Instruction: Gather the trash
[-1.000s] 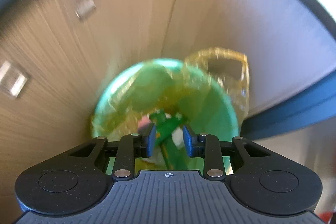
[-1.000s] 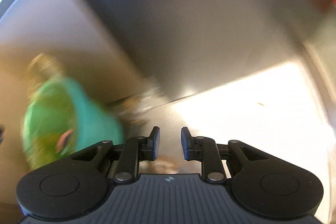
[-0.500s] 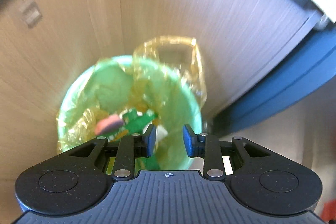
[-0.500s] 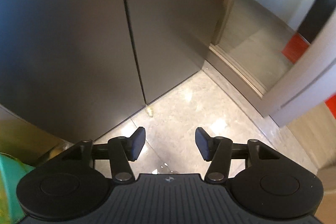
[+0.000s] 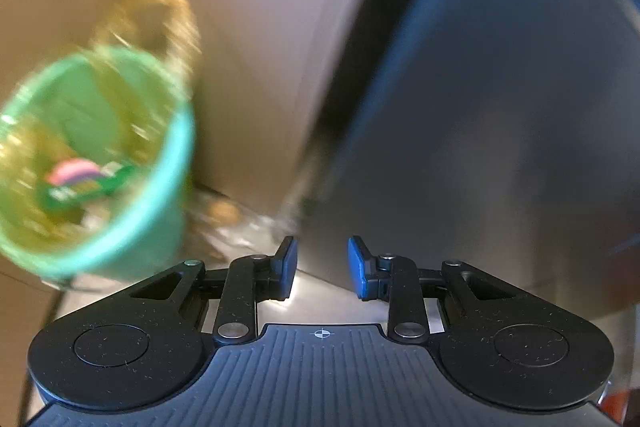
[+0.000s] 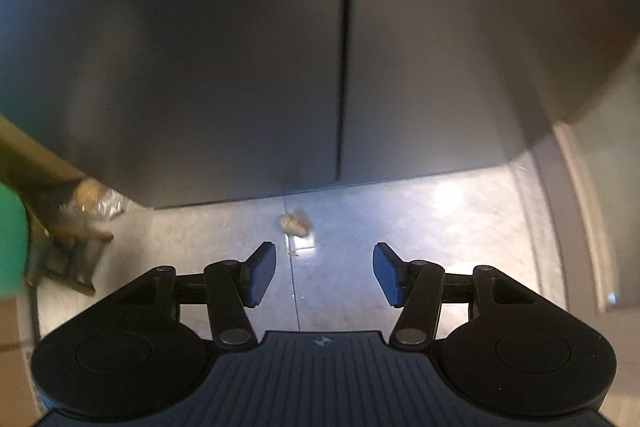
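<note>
A green bin [image 5: 132,227] lined with a yellowish plastic bag stands at the left in the left wrist view; a green wrapper [image 5: 80,189] and a pink piece lie inside. My left gripper [image 5: 319,267] is open and empty, right of the bin. In the right wrist view a small tan crumpled scrap [image 6: 295,223] lies on the grey floor by the dark doors. My right gripper [image 6: 324,273] is open and empty, just short of the scrap. A crumpled clear wrapper [image 6: 96,205] lies at the left; the bin's edge [image 6: 12,243] shows beside it.
Dark metal double doors [image 6: 344,47] fill the back. A wood-panel wall [image 5: 248,27] stands behind the bin. The grey tiled floor [image 6: 440,227] stretches right towards a pale door frame [image 6: 580,187].
My left gripper has let go of the green wrapper, which now lies in the bin, and swung right. My right gripper opened wider and turned towards the scrap on the floor.
</note>
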`<state>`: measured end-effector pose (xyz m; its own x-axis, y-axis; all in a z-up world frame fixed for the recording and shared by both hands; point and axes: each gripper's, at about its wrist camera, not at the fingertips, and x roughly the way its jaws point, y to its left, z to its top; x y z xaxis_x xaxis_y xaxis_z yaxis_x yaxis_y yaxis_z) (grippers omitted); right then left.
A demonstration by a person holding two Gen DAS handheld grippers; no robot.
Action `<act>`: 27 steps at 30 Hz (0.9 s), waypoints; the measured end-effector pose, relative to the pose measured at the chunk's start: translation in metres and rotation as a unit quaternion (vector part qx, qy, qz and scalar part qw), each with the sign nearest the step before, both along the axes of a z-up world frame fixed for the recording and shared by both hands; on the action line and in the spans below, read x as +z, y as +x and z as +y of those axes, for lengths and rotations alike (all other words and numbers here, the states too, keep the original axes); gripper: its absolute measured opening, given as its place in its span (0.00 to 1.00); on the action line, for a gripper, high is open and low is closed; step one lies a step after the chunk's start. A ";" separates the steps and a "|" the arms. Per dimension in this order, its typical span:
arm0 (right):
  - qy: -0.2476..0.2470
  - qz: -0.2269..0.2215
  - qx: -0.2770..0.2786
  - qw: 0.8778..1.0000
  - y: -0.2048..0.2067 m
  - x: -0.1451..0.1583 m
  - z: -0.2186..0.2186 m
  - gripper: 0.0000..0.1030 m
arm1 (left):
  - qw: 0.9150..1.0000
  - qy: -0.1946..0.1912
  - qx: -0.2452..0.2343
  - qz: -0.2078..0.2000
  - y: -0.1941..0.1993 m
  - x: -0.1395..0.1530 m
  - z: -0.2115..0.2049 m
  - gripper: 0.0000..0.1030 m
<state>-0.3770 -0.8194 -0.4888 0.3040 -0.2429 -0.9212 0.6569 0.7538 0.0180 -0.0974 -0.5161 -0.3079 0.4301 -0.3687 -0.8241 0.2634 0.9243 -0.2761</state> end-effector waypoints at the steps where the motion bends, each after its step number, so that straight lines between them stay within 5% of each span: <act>1: -0.006 0.001 0.016 1.000 0.006 -0.020 0.000 0.61 | 1.000 -0.002 -0.012 0.004 -0.006 -0.019 -0.011 0.31; 8: -0.043 0.048 0.106 0.992 0.055 -0.191 0.009 0.61 | 0.994 -0.008 -0.056 0.093 -0.037 -0.166 -0.045 0.31; 11: -0.074 0.076 0.137 0.985 0.075 -0.263 0.012 0.61 | 0.991 0.000 -0.087 0.100 -0.043 -0.203 -0.047 0.31; 15: -0.049 0.068 0.146 0.986 0.094 -0.333 0.009 0.61 | 0.990 0.006 -0.094 0.106 -0.039 -0.241 -0.044 0.31; 21: -0.051 0.075 0.109 0.990 0.092 -0.378 0.011 0.68 | 0.990 -0.009 -0.077 0.118 -0.040 -0.262 -0.034 0.31; 23: -0.042 0.060 0.111 0.991 0.086 -0.381 0.013 0.63 | 0.990 -0.008 -0.066 0.125 -0.044 -0.266 -0.029 0.31; 25: -0.037 0.058 0.110 0.992 0.089 -0.378 0.015 0.45 | 0.990 -0.006 -0.056 0.132 -0.048 -0.267 -0.019 0.31; 27: -0.046 0.065 0.119 0.990 0.095 -0.378 0.021 0.45 | 0.989 -0.004 -0.042 0.139 -0.051 -0.272 -0.008 0.31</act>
